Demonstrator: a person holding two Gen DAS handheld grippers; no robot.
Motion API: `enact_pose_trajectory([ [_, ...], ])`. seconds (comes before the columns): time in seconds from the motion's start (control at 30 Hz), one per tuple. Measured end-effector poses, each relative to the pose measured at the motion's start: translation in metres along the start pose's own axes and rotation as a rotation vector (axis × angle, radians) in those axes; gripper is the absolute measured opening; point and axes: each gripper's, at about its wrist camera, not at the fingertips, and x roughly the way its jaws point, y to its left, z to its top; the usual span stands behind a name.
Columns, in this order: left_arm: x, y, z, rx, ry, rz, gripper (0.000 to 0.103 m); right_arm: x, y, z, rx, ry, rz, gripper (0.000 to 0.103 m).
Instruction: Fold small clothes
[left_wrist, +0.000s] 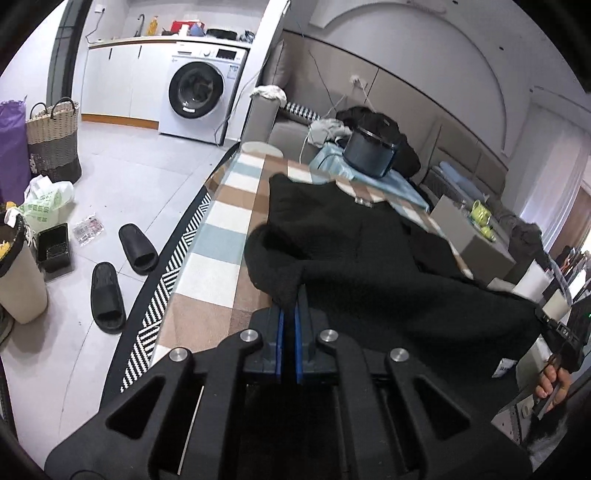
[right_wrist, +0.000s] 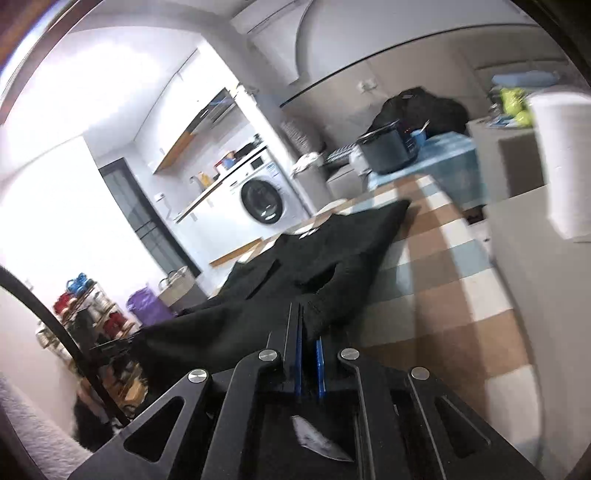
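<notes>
Left gripper (left_wrist: 290, 295): fingers clamped together on bunched edge of black garment (left_wrist: 369, 251). Right gripper (right_wrist: 308, 314): fingers clamped on opposite edge of same garment (right_wrist: 295, 280). Garment stretched between both grippers, far portion lying on bench covered by checked cloth (left_wrist: 225, 240) in brown, white, pale blue. Dark round pot (left_wrist: 371, 153) on blue cloth at far end of bench, well apart from garment. Washing machine (left_wrist: 201, 98) in background; two black slippers (left_wrist: 122, 273) on floor beside bench. Right wrist view motion-blurred.
</notes>
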Motion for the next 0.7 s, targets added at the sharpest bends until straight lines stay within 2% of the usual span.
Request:
enact_pose_trajectory([
  [0.13, -0.018, 0.005, -0.001, -0.008, -0.007, -0.024, 0.002, -0.017, -0.006, 0.000, 0.045, -0.024, 0.012, 0.005],
  [0.3, -0.003, 0.013, 0.011, -0.014, 0.036, -0.034, 0.002, -0.009, -0.009, 0.008, 0.060, -0.024, 0.004, 0.005],
  [0.4, 0.025, 0.016, 0.026, -0.022, 0.058, -0.029, 0.002, 0.012, -0.013, 0.021, 0.076, -0.007, -0.028, 0.005],
  [0.53, 0.073, 0.026, 0.048, -0.081, 0.108, -0.025, 0.002, 0.055, -0.026, 0.043, 0.145, 0.039, -0.125, 0.005],
  [0.7, 0.144, 0.035, 0.057, -0.117, 0.214, 0.050, 0.003, 0.121, -0.050, 0.059, 0.219, 0.117, -0.288, 0.005],
])
